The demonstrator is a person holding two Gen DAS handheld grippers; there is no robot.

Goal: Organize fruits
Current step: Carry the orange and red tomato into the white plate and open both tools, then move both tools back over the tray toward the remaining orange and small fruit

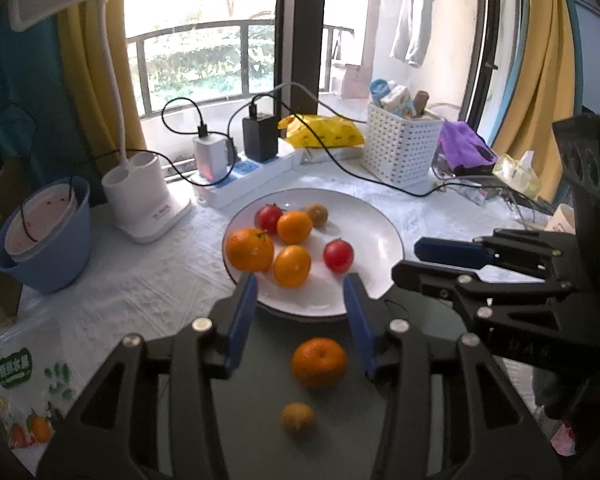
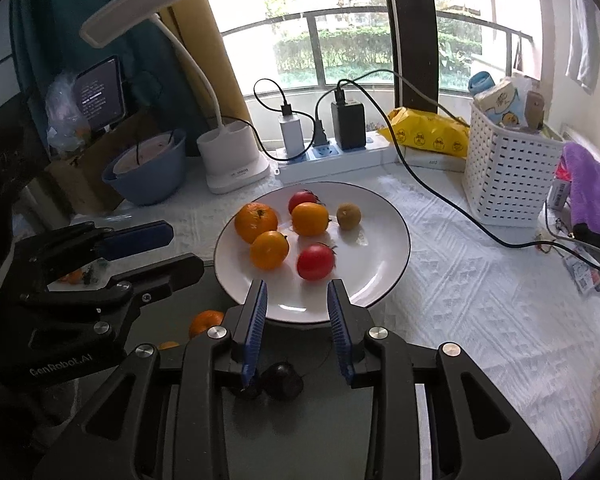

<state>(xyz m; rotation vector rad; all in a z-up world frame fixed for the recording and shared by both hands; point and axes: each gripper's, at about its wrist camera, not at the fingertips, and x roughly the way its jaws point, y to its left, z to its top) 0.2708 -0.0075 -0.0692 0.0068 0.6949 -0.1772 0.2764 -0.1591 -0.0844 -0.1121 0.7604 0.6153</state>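
Left claw: blue pads spread, nothing between them, hanging over the near rim of the white plate. Right claw: narrower gap than the left but pads clearly apart, nothing pinched, also over the plate's near rim. Under both claws lies a dark green mat at the near edge of the worktop, which wears a white textured cloth. On the mat, below the left claw: one orange and one small brownish fruit, touching neither pad. Below the right claw: a dark round fruit, just beside the left pad, contact not clear. On the plate, mid-worktop: a big orange, two smaller orange fruits and, two red tomatoes and, and a brown fruit at the far side. Far edge of worktop: blue bowl, white lamp base, power strip with chargers, yellow bag, white basket, purple cloth. Judgement: sorting is partway. Six pieces remain on the plate, three sit on the mat, grouping not yet evident. Next pick probably comes from the plate's near side.
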